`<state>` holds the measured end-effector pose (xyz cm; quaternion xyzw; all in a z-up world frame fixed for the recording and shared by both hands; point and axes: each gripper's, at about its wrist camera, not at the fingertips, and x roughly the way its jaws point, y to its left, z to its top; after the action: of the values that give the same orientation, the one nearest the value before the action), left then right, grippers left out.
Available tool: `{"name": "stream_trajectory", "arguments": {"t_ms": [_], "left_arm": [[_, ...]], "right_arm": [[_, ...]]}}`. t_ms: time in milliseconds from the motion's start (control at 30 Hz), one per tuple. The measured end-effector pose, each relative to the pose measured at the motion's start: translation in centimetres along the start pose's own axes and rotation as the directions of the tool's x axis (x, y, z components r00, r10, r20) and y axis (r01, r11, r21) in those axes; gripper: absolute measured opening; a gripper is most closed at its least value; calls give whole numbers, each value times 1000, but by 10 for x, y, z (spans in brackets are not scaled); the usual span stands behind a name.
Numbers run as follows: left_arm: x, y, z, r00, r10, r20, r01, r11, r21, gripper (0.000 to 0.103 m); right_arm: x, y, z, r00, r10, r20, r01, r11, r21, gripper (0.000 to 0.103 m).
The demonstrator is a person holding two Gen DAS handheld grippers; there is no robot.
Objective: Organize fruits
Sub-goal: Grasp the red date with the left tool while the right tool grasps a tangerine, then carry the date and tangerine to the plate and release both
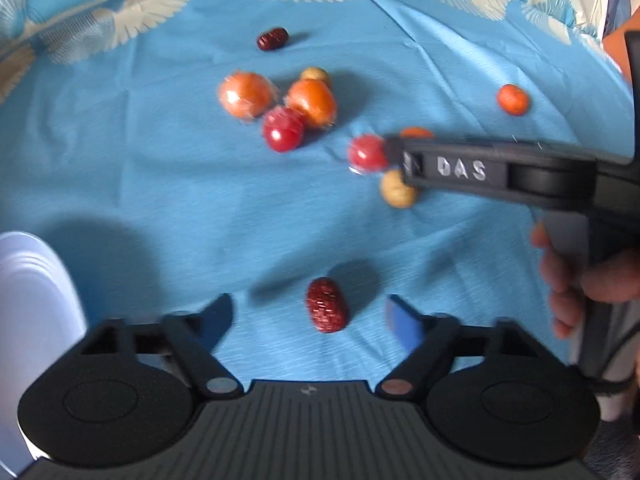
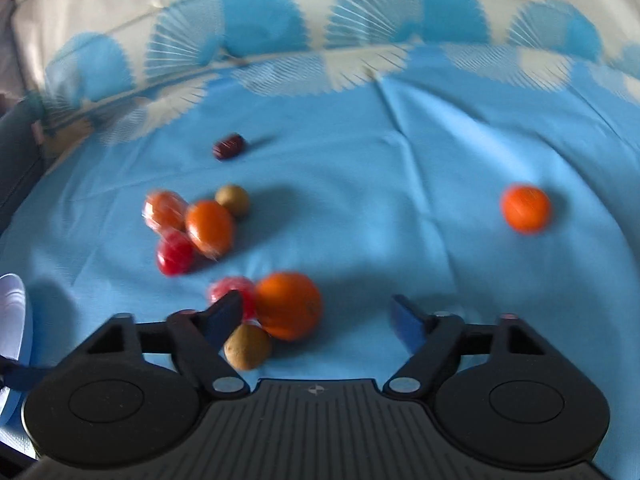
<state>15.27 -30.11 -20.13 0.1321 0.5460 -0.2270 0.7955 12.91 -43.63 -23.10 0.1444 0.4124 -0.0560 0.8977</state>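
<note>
A wrinkled red date (image 1: 327, 310) lies on the blue cloth (image 1: 120, 152) between my left hand-held gripper (image 1: 310, 316)'s parted, empty jaws. My right hand-held gripper (image 2: 318, 318), also parted and empty, hovers beside an orange (image 2: 289, 305).

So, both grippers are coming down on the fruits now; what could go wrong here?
1. The left gripper straddles the red date with open jaws; an off-centre close could roll it away.
2. The right gripper is crowded: its left finger overlaps the wrapped red fruit, so it may knock the neighbours of the orange.
</note>
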Motion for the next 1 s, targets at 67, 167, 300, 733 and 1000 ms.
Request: {"name": "stream_trajectory", "arguments": {"t_ms": [67, 167, 300, 733, 1000], "left_arm": [[5, -1, -1, 1000, -14, -5, 14, 1000, -5, 75], [2, -1, -6, 1000, -16, 19, 15, 1000, 13, 72], [0, -4, -9, 999, -3, 43, 2, 999, 35, 55], [-7, 3, -10, 997, -57, 46, 57, 998, 5, 24], [-63, 19, -19, 996, -49, 80, 51, 999, -21, 24]], "right_arm": [[1, 1, 5, 1000, -6, 14, 7, 1000, -30, 78], [-5, -3, 5, 999, -42, 29, 44, 996, -74, 77], [-2, 1, 2, 1000, -28, -2, 27, 993, -112, 76], [-2, -5, -14, 1000, -23, 20, 24, 997, -70, 38], [-18, 9, -11, 989, -116, 96, 127, 984, -121, 36]]}}
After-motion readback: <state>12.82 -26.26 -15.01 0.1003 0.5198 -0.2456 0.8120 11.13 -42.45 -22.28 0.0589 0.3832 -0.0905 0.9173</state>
